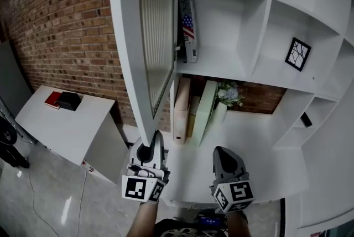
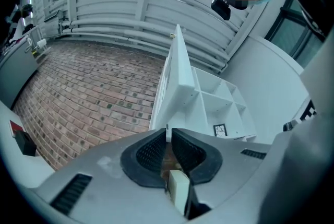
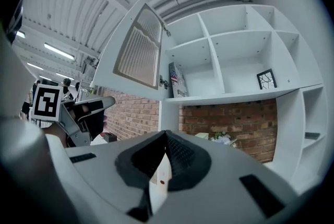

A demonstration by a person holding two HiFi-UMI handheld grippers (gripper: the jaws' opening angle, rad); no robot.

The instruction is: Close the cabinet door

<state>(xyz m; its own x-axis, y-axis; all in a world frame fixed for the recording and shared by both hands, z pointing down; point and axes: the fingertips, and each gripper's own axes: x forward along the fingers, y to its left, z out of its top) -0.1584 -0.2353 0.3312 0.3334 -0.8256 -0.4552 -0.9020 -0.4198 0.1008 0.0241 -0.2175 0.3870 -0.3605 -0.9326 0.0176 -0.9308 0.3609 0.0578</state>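
Observation:
The cabinet door (image 1: 149,37), a white frame round ribbed glass, stands swung wide open from the white shelf unit (image 1: 260,15). In the right gripper view the door (image 3: 136,50) hangs at the upper left. My left gripper (image 1: 148,146) sits right under the door's lower edge, its jaws shut and empty. In its own view the left gripper (image 2: 168,133) points up along the door's edge (image 2: 180,82). My right gripper (image 1: 222,152) hovers lower right of the door, apart from it. The right gripper (image 3: 166,135) is shut with nothing in it.
Inside the open compartment stands a flag-printed book (image 1: 188,29); a framed picture (image 1: 297,54) sits in the one to its right. Binders (image 1: 182,111) and a small plant (image 1: 229,93) stand on the counter below. A white table (image 1: 66,125) with a black box (image 1: 69,100) is at the left by the brick wall (image 1: 61,20).

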